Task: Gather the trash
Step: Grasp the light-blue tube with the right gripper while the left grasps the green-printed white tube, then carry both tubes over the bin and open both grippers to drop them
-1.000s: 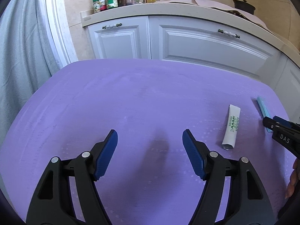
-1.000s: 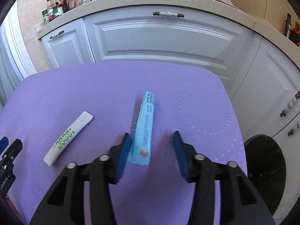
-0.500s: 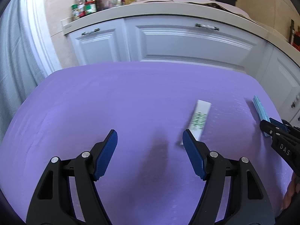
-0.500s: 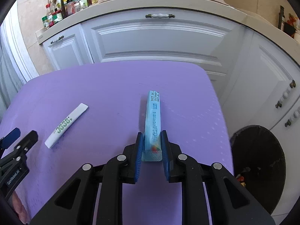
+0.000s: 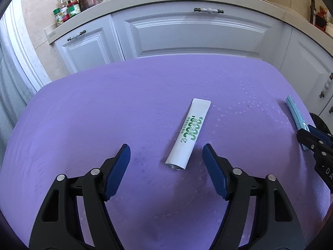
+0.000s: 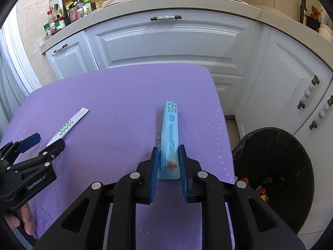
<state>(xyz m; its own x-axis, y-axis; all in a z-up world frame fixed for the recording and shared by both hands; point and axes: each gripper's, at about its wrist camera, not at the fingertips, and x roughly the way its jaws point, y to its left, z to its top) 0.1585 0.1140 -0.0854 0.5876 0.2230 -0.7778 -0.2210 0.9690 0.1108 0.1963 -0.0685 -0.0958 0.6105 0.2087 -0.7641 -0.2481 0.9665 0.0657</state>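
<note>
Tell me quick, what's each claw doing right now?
Left claw: open, straddling the white packet on the table, not gripping it.
Right claw: shut on the blue packet.

The white packet (image 5: 189, 133) is showing green print that reads roughly "1000" in large digits with smaller characters beside it, too small to make out, plus a grey "2L"-like mark near its folded end. The light blue packet (image 6: 170, 133) is carrying dark stamped lines at its far end beginning "2025.04", "20250401" and "2027.04", with finer print below that is staying illegible. The left gripper (image 6: 41, 142) is bearing white lettering reading "GenRobot.AI" on its black body.
</note>
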